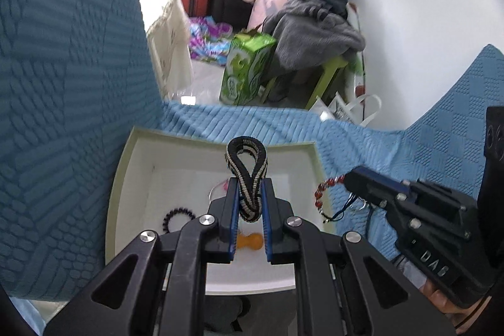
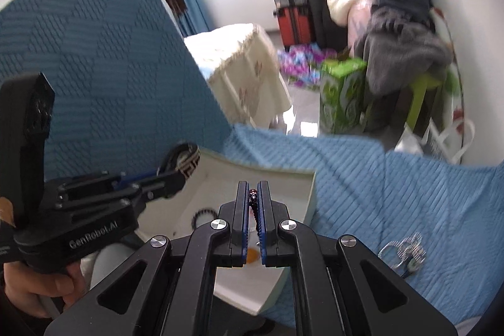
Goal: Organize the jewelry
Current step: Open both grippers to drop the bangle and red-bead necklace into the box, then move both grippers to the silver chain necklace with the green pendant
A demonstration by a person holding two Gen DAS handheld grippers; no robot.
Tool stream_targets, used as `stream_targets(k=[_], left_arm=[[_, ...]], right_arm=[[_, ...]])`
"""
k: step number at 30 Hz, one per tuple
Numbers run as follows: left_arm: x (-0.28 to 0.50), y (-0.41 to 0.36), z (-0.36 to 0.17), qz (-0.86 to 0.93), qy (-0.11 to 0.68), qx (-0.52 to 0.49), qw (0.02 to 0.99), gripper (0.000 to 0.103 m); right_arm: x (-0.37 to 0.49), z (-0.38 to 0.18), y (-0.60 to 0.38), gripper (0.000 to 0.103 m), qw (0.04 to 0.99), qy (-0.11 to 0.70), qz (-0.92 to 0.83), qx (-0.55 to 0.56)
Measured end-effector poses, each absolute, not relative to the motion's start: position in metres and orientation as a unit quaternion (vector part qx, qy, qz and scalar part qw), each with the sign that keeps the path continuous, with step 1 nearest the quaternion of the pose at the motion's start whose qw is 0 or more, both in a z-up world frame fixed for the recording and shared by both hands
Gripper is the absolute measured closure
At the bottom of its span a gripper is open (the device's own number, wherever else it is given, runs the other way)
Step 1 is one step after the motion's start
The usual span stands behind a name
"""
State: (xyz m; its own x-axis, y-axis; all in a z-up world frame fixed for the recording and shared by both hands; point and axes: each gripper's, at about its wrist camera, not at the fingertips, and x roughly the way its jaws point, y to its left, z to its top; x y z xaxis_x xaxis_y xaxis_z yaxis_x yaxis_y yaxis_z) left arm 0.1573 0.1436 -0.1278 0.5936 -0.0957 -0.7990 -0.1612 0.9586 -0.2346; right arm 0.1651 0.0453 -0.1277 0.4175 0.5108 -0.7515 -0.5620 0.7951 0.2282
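Pinching woven bracelet (image 1: 247, 175) over white tray (image 1: 126, 178)

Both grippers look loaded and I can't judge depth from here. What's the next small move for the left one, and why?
Probably lower the left gripper a little and open it. It is shut on the black-and-cream woven band, which hangs over the open floor of the white tray, clear of the black bead bracelet and the orange piece. The right gripper, shut on the red bead bracelet, can follow.
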Motion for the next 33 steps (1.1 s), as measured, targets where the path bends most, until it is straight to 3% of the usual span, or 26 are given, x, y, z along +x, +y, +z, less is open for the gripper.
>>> stream_targets(k=[12, 15, 17, 19, 24, 26, 33], left_arm=[[0.151, 0.142, -0.172, 0.019, 0.504, -0.160, 0.849, 0.088], [0.150, 0.139, -0.164, 0.023, 0.498, -0.158, 0.852, 0.077], [0.148, 0.137, -0.157, 0.026, 0.490, -0.154, 0.857, 0.062], [0.148, 0.134, -0.149, 0.027, 0.484, -0.155, 0.861, 0.055], [0.143, 0.124, -0.121, 0.014, 0.452, -0.162, 0.877, 0.048], [0.142, 0.117, -0.109, 0.015, 0.437, -0.158, 0.885, 0.039], [0.138, 0.088, -0.079, -0.006, 0.395, -0.138, 0.908, 0.038]], right_arm=[[0.157, -0.178, 0.051, 0.099, 0.817, 0.489, 0.302, -0.045], [0.158, -0.167, 0.046, 0.095, 0.819, 0.482, 0.310, -0.033], [0.157, -0.156, 0.044, 0.090, 0.824, 0.470, 0.314, -0.034], [0.155, -0.140, 0.039, 0.079, 0.832, 0.451, 0.321, -0.032], [0.152, -0.100, 0.024, 0.079, 0.849, 0.411, 0.331, -0.029], [0.152, -0.085, 0.016, 0.079, 0.855, 0.397, 0.333, -0.025], [0.145, -0.043, -0.020, 0.078, 0.885, 0.340, 0.317, -0.030]])
